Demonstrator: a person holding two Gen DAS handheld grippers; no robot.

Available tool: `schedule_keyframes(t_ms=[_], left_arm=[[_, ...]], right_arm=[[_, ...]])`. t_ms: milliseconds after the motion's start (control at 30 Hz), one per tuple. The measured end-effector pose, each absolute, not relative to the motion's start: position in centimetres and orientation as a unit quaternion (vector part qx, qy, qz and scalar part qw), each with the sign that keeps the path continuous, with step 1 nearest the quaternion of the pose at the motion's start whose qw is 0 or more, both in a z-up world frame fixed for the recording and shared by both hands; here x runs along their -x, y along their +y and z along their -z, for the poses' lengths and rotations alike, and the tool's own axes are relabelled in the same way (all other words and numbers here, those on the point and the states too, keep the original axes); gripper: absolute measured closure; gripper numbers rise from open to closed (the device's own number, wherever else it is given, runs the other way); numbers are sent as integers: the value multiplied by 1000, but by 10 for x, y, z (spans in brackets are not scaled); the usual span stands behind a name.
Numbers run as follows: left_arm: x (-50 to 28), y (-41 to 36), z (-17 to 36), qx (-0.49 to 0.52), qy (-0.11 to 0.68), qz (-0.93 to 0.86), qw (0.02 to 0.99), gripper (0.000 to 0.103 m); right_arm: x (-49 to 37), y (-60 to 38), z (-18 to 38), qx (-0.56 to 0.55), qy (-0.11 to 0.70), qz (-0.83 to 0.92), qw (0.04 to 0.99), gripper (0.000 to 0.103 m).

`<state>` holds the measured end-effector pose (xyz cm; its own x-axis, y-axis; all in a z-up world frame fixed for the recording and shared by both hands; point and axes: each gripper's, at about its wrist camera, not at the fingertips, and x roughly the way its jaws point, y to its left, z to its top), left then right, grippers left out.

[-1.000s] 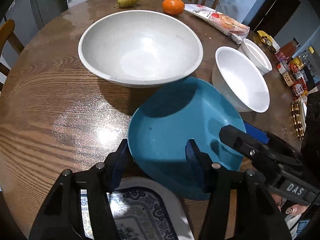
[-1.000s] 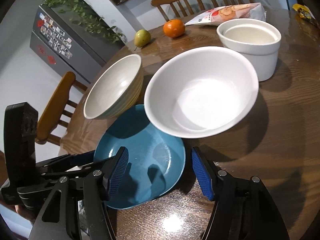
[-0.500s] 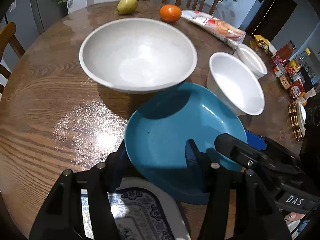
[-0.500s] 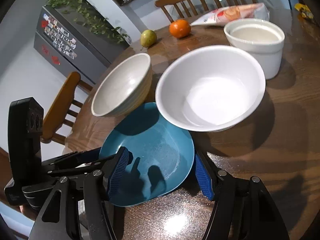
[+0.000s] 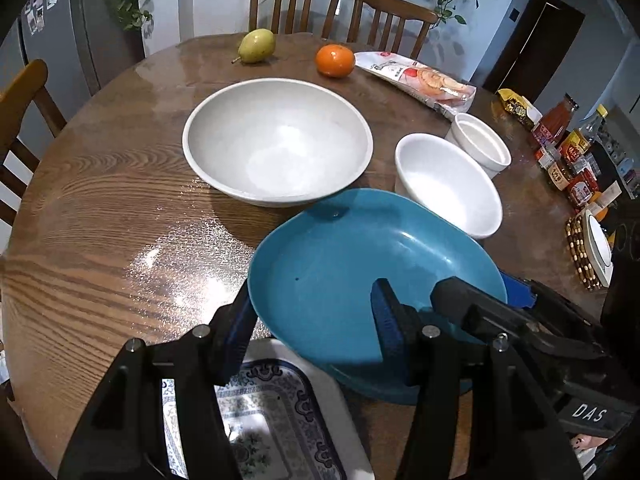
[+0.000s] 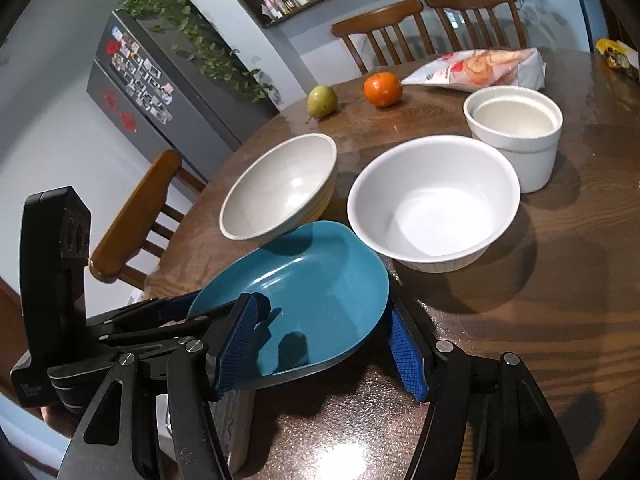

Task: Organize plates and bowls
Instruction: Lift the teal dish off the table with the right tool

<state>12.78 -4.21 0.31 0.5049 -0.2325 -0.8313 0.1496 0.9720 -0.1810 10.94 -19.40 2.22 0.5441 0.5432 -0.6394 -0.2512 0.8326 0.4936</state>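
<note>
A blue plate (image 5: 360, 276) is lifted and tilted above the table's near edge; it also shows in the right wrist view (image 6: 312, 296). My left gripper (image 5: 312, 332) and my right gripper (image 6: 324, 344) each have one finger over and one under its rim, shut on it from opposite sides. A white patterned rectangular plate (image 5: 264, 412) lies below it. A large cream bowl (image 5: 276, 140), a white bowl (image 5: 448, 184) and a white ramekin (image 5: 480, 140) stand further back.
A pear (image 5: 256, 45), an orange (image 5: 335, 60) and a snack bag (image 5: 420, 80) lie at the far edge of the round wooden table (image 5: 100, 220). Sauce bottles (image 5: 568, 152) and a beaded coaster (image 5: 580, 252) crowd the right edge. Chairs stand behind and left.
Both grippers have pulled back and up with the blue plate, away from the bowls. The plate now sits higher over the patterned plate, and the bowls look farther off.
</note>
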Motion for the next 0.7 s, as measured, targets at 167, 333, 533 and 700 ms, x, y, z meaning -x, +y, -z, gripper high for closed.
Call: schedule_keyframes(t_ms=[167, 333, 533, 700], left_arm=[[-121, -41, -8, 49, 480, 114, 868, 48], [-113, -40, -10, 51, 475, 115, 871, 48], [-106, -36, -8, 58, 472, 117, 872, 48], [-103, -35, -7, 62, 472, 117, 871, 48]], right_arm=[[-101, -193, -31, -163, 400, -230, 872, 36], [-93, -190, -35, -157, 391, -231, 877, 36], [-84, -186, -39, -150, 379, -232, 883, 36], [-80, -183, -41, -146, 373, -230, 887, 36]])
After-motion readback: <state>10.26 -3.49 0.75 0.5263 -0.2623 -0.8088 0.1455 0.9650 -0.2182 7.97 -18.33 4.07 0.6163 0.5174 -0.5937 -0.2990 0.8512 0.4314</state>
